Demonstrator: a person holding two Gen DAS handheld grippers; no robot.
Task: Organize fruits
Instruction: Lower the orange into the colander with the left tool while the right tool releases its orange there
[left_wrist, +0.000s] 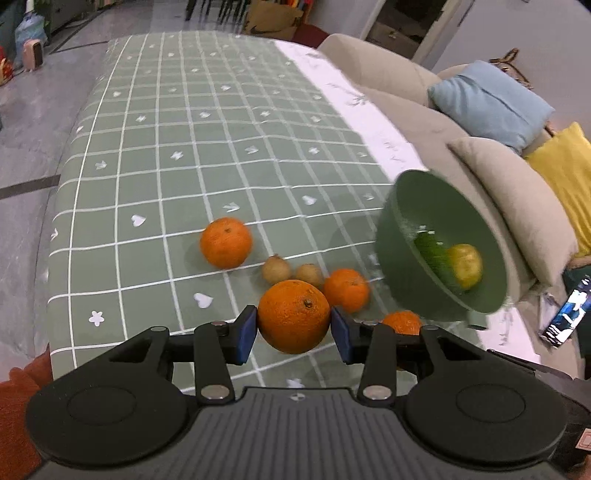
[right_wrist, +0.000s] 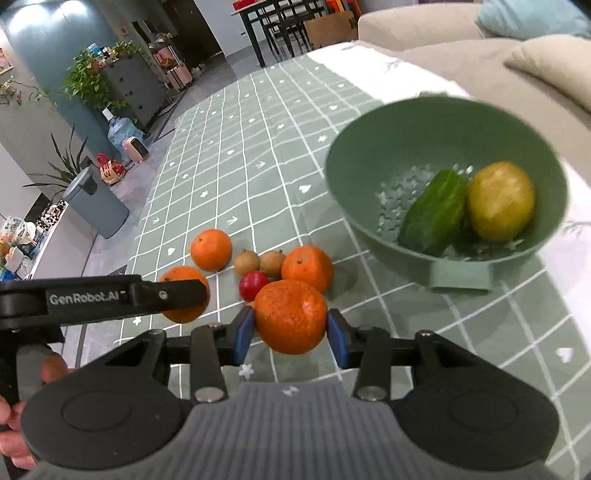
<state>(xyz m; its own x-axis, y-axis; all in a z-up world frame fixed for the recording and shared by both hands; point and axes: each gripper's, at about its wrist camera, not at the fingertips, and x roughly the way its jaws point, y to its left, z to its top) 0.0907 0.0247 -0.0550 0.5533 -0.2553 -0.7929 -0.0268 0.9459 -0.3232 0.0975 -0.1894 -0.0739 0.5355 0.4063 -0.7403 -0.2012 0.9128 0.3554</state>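
My left gripper (left_wrist: 293, 330) is shut on a large orange (left_wrist: 293, 315), held above the green checked tablecloth (left_wrist: 184, 166). My right gripper (right_wrist: 290, 334) is shut on another orange (right_wrist: 290, 315). A green colander bowl (right_wrist: 424, 140) stands to the right, holding a cucumber (right_wrist: 434, 212) and a yellow-green fruit (right_wrist: 502, 201); it also shows in the left wrist view (left_wrist: 417, 206). On the cloth lie loose oranges (right_wrist: 211, 249) (right_wrist: 307, 267), two small brown fruits (right_wrist: 246, 262) and a small red fruit (right_wrist: 253, 285). The left gripper's arm (right_wrist: 110, 295) covers part of its orange in the right wrist view.
A beige sofa (left_wrist: 498, 184) with blue (left_wrist: 487, 103) and yellow (left_wrist: 565, 177) cushions runs along the table's right side. A phone (left_wrist: 565, 317) lies near the right edge. The table's left edge drops to the floor (left_wrist: 33, 140). Plants and a bin (right_wrist: 96, 203) stand far left.
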